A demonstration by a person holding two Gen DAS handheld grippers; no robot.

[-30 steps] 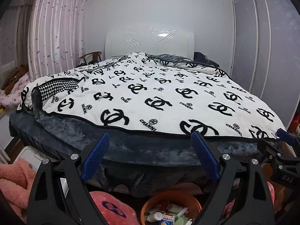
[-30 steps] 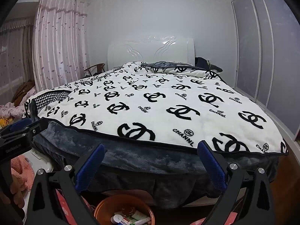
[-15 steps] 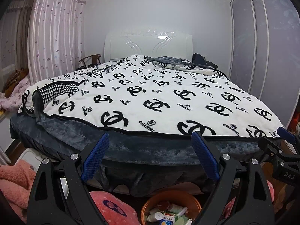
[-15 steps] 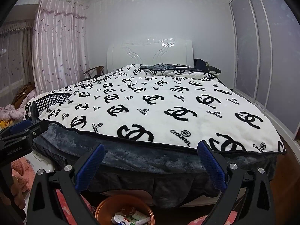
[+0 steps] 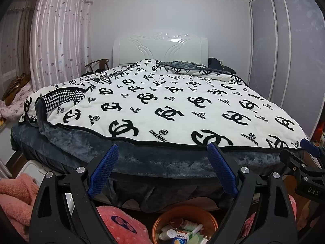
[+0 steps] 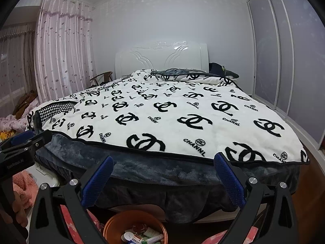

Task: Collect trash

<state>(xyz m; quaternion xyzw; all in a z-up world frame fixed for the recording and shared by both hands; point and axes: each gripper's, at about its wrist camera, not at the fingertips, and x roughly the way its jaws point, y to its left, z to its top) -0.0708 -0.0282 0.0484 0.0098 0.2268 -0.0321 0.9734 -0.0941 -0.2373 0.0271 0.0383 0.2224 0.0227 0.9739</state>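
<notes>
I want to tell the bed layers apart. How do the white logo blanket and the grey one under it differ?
The white logo blanket is printed with black logos and black-edged; the grey blanket is plain. The white one lies on top, the grey one shows only along the foot. Both look plush.

The copper bin [image 5: 183, 216] at six o'clock runs off the bottom edge, its trash [image 5: 178, 234] too jumbled to identify. At three o'clock, the right gripper [image 5: 304, 162] is cropped.

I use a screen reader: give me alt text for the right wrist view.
The right gripper is open and empty, facing a bed under a white logo-print blanket. Below it, an orange bin holds trash.
</notes>
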